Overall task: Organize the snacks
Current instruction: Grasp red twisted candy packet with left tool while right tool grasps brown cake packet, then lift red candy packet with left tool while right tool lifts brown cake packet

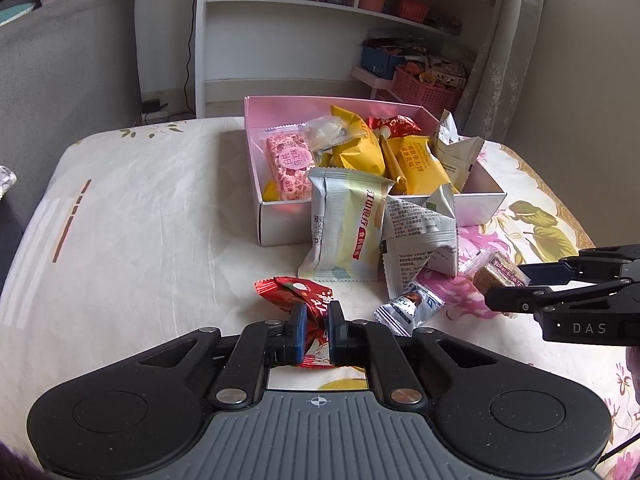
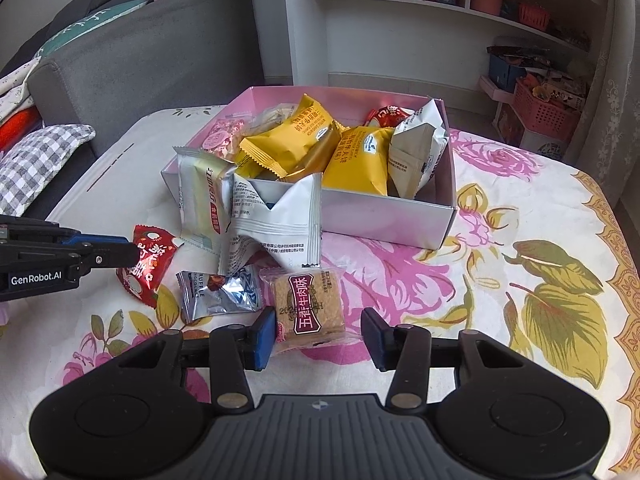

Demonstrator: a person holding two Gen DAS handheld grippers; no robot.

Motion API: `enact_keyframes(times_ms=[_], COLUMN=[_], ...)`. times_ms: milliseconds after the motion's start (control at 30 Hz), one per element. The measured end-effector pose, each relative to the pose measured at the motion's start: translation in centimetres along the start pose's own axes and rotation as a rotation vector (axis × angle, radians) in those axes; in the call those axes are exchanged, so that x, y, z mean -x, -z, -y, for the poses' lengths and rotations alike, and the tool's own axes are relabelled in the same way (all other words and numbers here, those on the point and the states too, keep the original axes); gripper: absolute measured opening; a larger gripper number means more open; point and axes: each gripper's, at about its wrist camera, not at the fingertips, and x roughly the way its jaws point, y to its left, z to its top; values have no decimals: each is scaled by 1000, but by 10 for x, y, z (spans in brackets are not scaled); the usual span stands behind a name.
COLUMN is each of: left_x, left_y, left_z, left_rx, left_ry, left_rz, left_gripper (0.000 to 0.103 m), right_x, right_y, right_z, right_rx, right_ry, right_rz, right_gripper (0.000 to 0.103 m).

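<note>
Brown cracker packet (image 2: pixel 310 308) lying flat on the flowered bedspread (image 2: pixel 520 240), long axis pointing toward the box (image 2: pixel 384 216), between the wide-open right gripper (image 2: pixel 318 330), left gripper (image 1: pixel 318 326) clamped on a red candy wrapper (image 1: pixel 296 292).

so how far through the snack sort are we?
Mostly done: the pink box already holds yellow packs and more. In hand: the left gripper is shut on the red candy; the right gripper is open around the beef cracker pack. Left: the silver truffle and two white packets leaning on the box front.
</note>
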Motion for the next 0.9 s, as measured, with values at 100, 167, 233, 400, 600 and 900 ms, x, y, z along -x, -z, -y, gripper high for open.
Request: enact_keyframes(times_ms=[100,167,233,400,600,900], left_x=[-1,-5,-10,-26,-25,-14], left_y=[1,2,3,3,2,-4], left_z=[-2,-3,-2,3,8,7], left_rx=[8,18,17,3,4,26], left_ry=[4,-5,-25,-58,-69,-47], left_rz=[1,-3,-3,-51,-71,-69], left_gripper=[25,49,69,66,40,22], right_x=[0,-1,-4,-6,-2,7], right_y=[0,1,2,2,0,-6], right_z=[1,2,1,-2,-5,2], right_rx=[-6,-9,-7,-12,-2,-38], right_ry=[4,7,11,13,1,-9], right_rz=[-5,-16,-28,-46,-37,-16], right_gripper=[38,38,38,38,38,38])
